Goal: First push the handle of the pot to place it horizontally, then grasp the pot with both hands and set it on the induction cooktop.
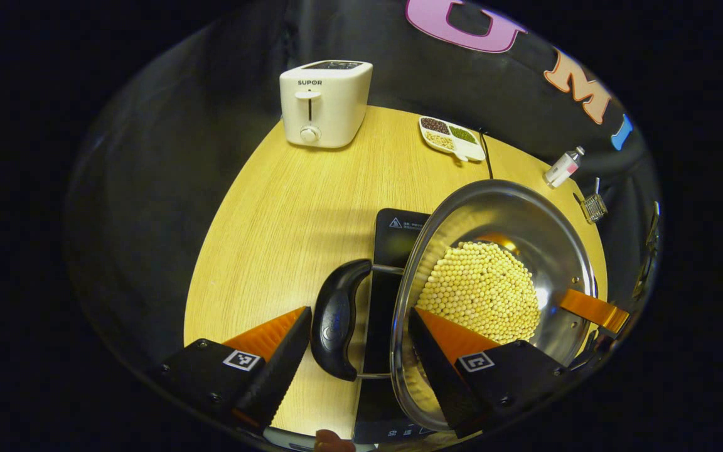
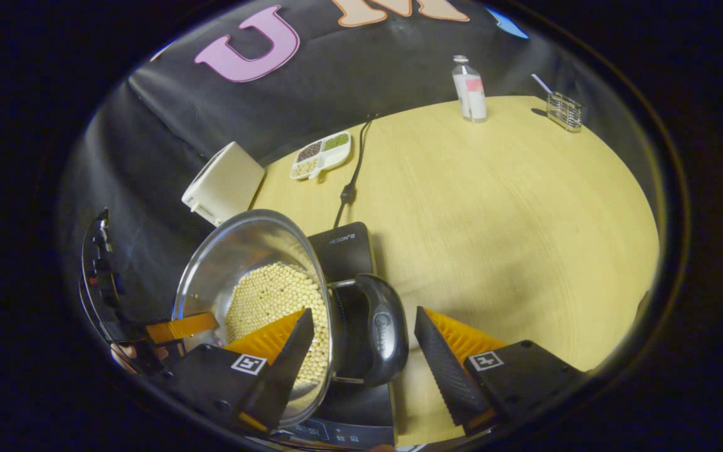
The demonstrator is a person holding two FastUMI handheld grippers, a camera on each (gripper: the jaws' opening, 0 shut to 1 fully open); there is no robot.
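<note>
Shiny steel pot (image 1: 499, 213) of pale round beans on the black induction cooktop (image 1: 399, 229), both tools wide open.
Left tool (image 1: 361, 351) at lower centre of left gripper view straddles the pot's black curved side handle (image 1: 336, 317), fingers apart, no contact. Right tool (image 2: 361, 342) at lower centre of right gripper view brackets the opposite handle (image 2: 380, 326) likewise, gripping nothing. Round light wooden desk (image 2: 493, 207) carries the white toaster (image 1: 325, 103) at upper left.

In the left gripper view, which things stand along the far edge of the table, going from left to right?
Toaster → divided dish → bottle → wire basket.
</note>
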